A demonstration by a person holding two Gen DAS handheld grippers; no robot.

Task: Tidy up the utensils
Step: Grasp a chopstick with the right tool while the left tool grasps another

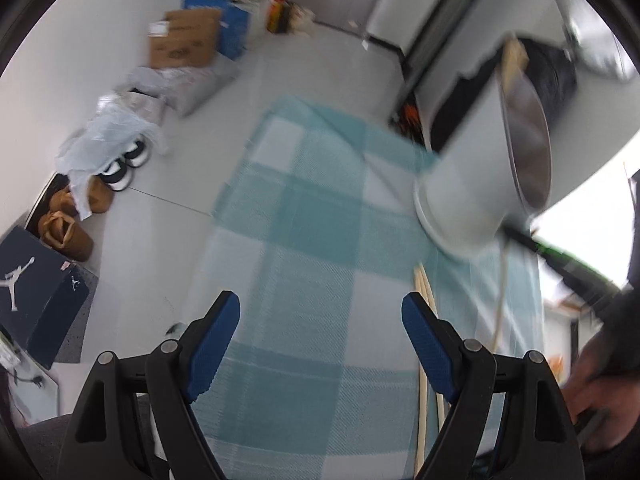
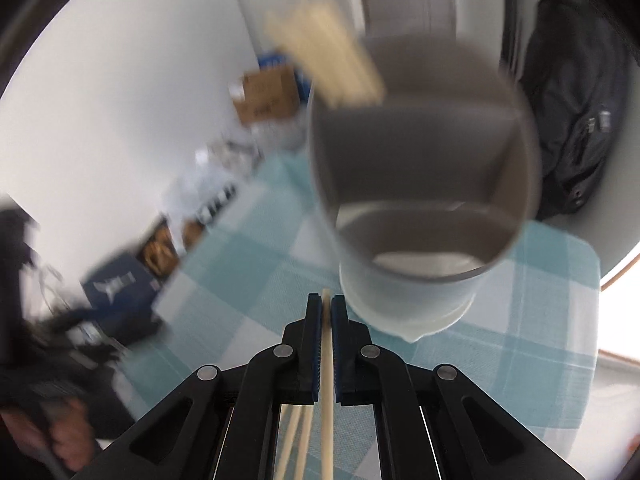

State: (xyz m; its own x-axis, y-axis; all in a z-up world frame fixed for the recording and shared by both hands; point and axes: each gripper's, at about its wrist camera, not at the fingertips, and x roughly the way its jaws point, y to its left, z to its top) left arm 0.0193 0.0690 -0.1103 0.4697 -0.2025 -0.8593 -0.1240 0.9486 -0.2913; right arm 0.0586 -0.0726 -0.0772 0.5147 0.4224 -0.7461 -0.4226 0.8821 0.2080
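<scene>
Right hand-held gripper [image 2: 326, 304] pinching chopstick [image 2: 327, 380], holder [image 2: 420, 200] blurred

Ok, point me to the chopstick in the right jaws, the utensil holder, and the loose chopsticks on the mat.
chopstick [image 2: 328, 364]: right wrist view, shaft between the shut jaws.
utensil holder [image 2: 412, 292]: right wrist view, outer wall.
loose chopsticks [image 1: 425, 360]: left wrist view, mid-shaft, on the mat.

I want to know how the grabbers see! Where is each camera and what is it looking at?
Left wrist: sits behind the open left gripper, looks down at the checked cloth and floor clutter.
Right wrist: sits behind the right gripper, shut on a chopstick, facing the utensil holder.
Both show the cloth, holder and loose chopsticks.
</scene>
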